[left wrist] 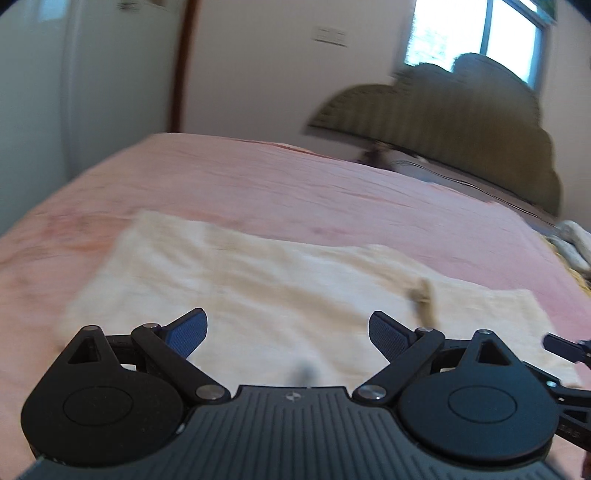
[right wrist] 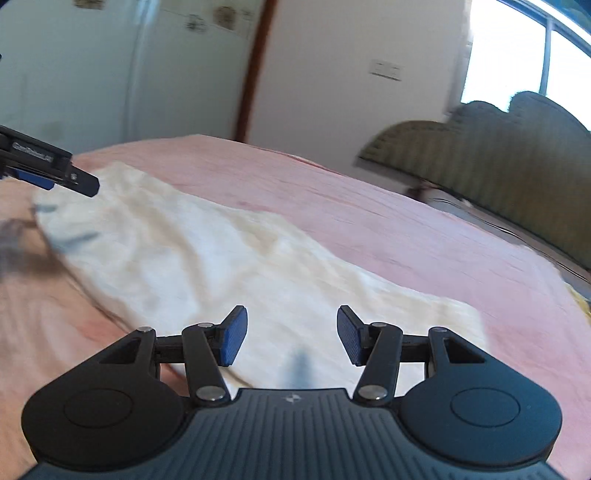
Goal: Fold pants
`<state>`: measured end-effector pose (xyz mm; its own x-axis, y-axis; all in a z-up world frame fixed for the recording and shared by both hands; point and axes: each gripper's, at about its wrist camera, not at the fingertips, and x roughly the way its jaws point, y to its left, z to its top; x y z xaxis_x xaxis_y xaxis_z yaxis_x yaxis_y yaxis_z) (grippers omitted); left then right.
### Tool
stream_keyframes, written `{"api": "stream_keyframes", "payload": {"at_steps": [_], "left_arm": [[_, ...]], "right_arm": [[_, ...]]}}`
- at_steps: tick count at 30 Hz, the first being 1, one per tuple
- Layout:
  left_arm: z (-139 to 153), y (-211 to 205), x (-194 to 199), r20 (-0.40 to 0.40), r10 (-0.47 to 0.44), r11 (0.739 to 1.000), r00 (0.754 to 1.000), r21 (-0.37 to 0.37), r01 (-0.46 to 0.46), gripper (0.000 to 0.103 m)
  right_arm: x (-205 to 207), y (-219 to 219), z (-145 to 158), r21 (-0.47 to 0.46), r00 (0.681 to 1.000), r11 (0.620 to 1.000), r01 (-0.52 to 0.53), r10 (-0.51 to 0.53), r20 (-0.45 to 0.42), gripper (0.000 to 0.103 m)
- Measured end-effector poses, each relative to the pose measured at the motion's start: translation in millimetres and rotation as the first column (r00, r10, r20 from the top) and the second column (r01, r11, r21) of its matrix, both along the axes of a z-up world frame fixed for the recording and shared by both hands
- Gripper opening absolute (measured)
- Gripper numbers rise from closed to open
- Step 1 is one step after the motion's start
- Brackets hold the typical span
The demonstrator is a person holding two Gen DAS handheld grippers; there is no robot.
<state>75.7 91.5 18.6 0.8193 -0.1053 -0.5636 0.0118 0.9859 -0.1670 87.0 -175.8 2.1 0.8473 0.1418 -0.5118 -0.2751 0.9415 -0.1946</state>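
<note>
Cream pants [left wrist: 258, 280] lie flat on a pink bed [left wrist: 295, 184], a small tan tie or loop [left wrist: 423, 299] on them. My left gripper [left wrist: 288, 330] is open and empty, just above the pants' near edge. In the right wrist view the pants [right wrist: 207, 251] stretch from far left to near right. My right gripper [right wrist: 291, 334] is open and empty over their near end. The left gripper's finger [right wrist: 77, 179] shows at the left edge there, and the right gripper's tip [left wrist: 561, 345] at the right edge of the left wrist view.
An olive upholstered headboard [left wrist: 443, 129] stands at the bed's far right under a window [left wrist: 476, 33]. Crumpled bedding [left wrist: 572, 243] lies at the right edge. A white wardrobe [right wrist: 92, 74] and wall stand behind the bed. The views are motion-blurred.
</note>
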Motion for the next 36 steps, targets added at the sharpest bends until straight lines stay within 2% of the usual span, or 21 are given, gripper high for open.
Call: {"api": "stream_keyframes", "payload": {"at_steps": [5,9,12,14,15,18,20,23,26,28,30,31,33,34,36], "left_arm": [[-2,-75,26,0.019,-0.196,0.98,0.98,0.044,0.195,0.096],[-13,-119,43,0.038,-0.292,0.954,0.956,0.077,0.289,0.097],[-39,-146,62,-0.034,-0.293,0.945,0.956,0.143,0.295,0.097],[-56,-157,73,-0.126,-0.288,0.933,0.949,0.185,0.308,0.09],[-61,-159,74,-0.148,-0.284,0.932,0.947,0.19,0.309,0.087],[-58,-151,69,-0.085,-0.28,0.945,0.956,0.152,0.29,0.09],[-50,-149,72,-0.051,-0.272,0.951,0.961,0.138,0.277,0.097],[-48,-156,79,-0.058,-0.274,0.949,0.96,0.147,0.28,0.097],[-57,-166,78,-0.094,-0.292,0.934,0.952,0.184,0.305,0.096],[-63,-168,72,-0.102,-0.286,0.927,0.953,0.221,0.302,0.093],[-62,-163,62,-0.048,-0.274,0.933,0.961,0.23,0.278,0.096],[-60,-161,59,-0.03,-0.262,0.938,0.965,0.225,0.262,0.096],[-53,-157,51,-0.001,-0.254,0.948,0.967,0.197,0.249,0.096],[-52,-155,48,0.008,-0.258,0.95,0.966,0.186,0.252,0.096],[-48,-156,41,0.016,-0.263,0.95,0.965,0.176,0.256,0.097]], "right_arm": [[3,-55,-3,0.042,0.993,0.992,0.118,-0.119,0.003,0.055],[6,-93,-2,0.081,0.976,0.973,0.215,-0.216,-0.003,0.055],[6,-113,-12,0.101,0.968,0.963,0.248,-0.244,-0.053,0.055],[9,-118,-30,0.05,0.957,0.962,0.27,-0.262,-0.12,0.054],[7,-119,-36,0.026,0.955,0.961,0.274,-0.268,-0.13,0.054],[-9,-127,-31,0.092,0.953,0.951,0.294,-0.284,-0.107,0.055],[-16,-131,-22,0.12,0.952,0.944,0.307,-0.302,-0.058,0.055],[-13,-130,-13,0.176,0.968,0.952,0.25,-0.249,-0.029,0.055],[4,-119,-19,0.187,0.98,0.963,0.197,-0.186,-0.074,0.055],[17,-110,-34,0.144,0.972,0.972,0.185,-0.159,-0.171,0.054],[12,-102,-33,0.138,0.975,0.97,0.2,-0.183,-0.129,0.055],[8,-101,-29,0.18,0.979,0.965,0.192,-0.174,-0.11,0.056],[4,-99,-25,0.278,0.989,0.95,0.141,-0.126,-0.071,0.075],[5,-95,-25,0.295,0.992,0.947,0.125,-0.111,-0.063,0.087],[11,-88,-32,0.273,0.99,0.954,0.124,-0.102,-0.093,0.089]]}}
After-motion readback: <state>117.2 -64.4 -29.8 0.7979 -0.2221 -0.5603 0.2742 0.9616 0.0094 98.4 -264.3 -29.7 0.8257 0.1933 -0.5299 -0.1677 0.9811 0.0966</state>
